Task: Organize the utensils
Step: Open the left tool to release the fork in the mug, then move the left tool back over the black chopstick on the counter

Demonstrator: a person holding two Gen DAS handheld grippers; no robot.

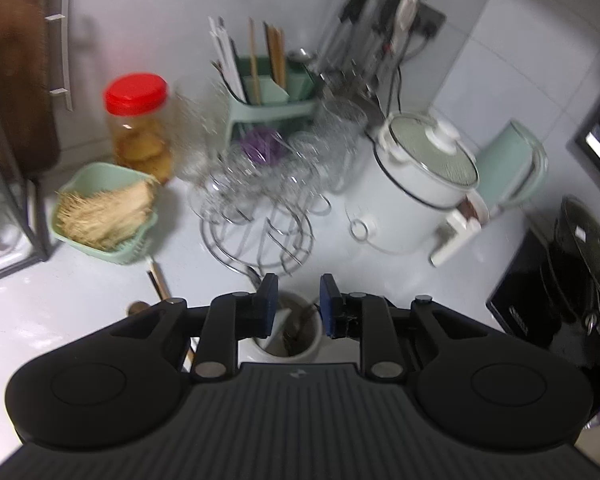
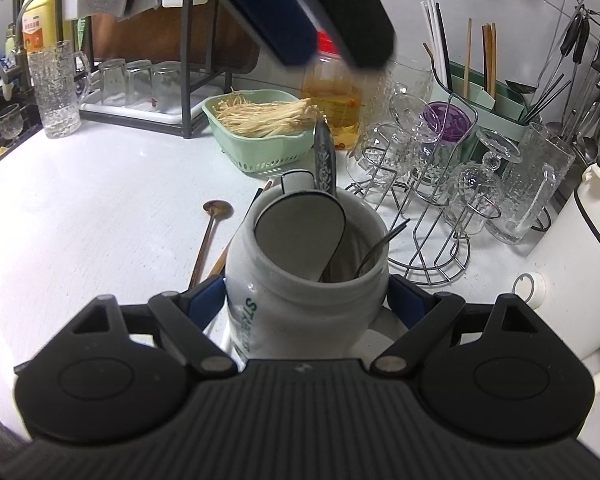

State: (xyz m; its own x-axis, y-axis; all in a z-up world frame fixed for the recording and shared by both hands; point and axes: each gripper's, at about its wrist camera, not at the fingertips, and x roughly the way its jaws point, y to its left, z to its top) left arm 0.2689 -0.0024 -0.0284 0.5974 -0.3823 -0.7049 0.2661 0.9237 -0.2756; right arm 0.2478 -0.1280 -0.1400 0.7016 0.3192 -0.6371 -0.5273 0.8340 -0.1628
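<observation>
Two grippers at work over a white desk (image 2: 80, 208). Right gripper (image 2: 306, 300) clamped on a white ceramic mug (image 2: 300, 280), blue pads pressed against both sides of its body, green lettering showing on the wall. Inside the mug: a white ceramic spoon (image 2: 300, 232) leaning against the rim, an embossed metal handle (image 2: 325, 160) sticking up behind it, a thin metal utensil (image 2: 376, 248) resting on the far edge. Left gripper (image 1: 299, 296) above the mug (image 1: 288, 328), jaws parted with nothing between the pads, seen from the right wrist as a dark blurred shape at top. Just left of the mug, flat on the desk, a bronze long-handled spoon (image 2: 212, 224) and wooden chopsticks (image 2: 220, 260) beside it. Beyond, a green basket of enoki mushrooms (image 2: 260, 132), a red-lidded jar (image 1: 138, 120), a wire rack of glass cups (image 2: 432, 168), a green holder (image 2: 488, 96) with upright chopsticks. At far right, a white pot (image 1: 412, 184) with a glass lid.
</observation>
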